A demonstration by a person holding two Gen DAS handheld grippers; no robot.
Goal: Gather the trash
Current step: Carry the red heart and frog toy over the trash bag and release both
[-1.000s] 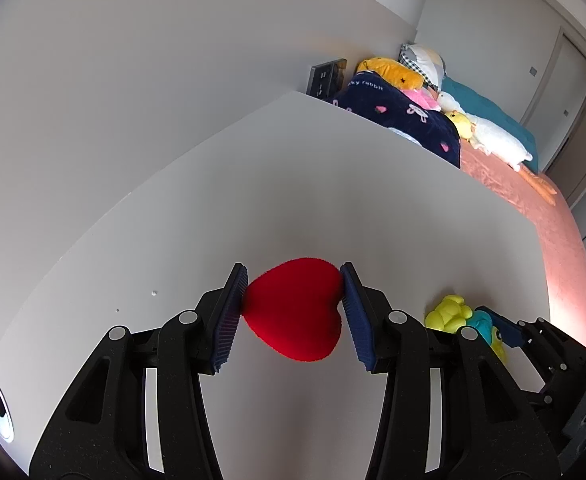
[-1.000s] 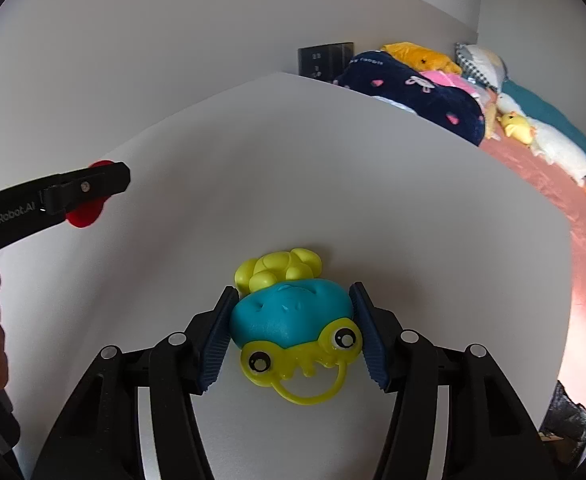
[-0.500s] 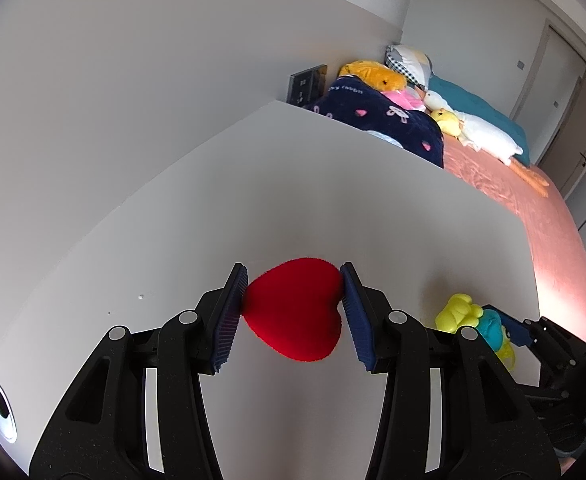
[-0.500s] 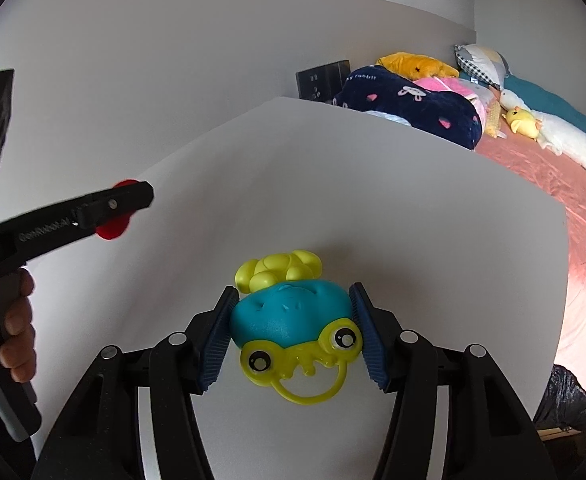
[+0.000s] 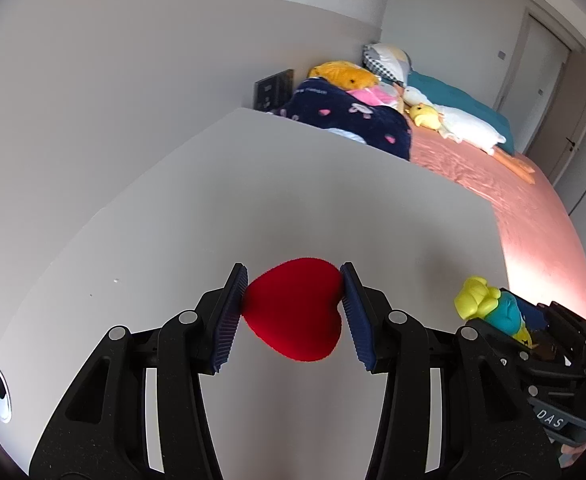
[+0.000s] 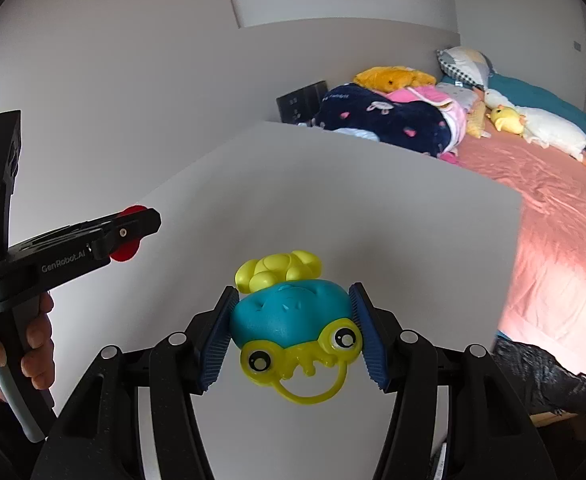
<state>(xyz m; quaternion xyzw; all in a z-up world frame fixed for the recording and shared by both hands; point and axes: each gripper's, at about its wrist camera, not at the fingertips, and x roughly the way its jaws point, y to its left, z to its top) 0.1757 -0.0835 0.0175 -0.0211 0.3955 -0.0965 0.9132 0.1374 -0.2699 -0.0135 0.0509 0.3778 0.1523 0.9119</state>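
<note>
Both tongs rose off white table [image 5: 253, 200] (bed [image 5: 513, 208] behind).

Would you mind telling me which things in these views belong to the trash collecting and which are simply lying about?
Part of the job:
- red heart, clamped in the left gripper
- teal and yellow toy, clamped in the right gripper

Just lying about:
- navy blanket
- orange plush
- white goose plush
- checked pillow
- white table

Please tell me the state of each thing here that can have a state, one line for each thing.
Left gripper: shut on the red heart.
Red heart: held above the white table.
Right gripper: shut on the teal and yellow toy.
Teal and yellow toy: held, face upside down.
</note>
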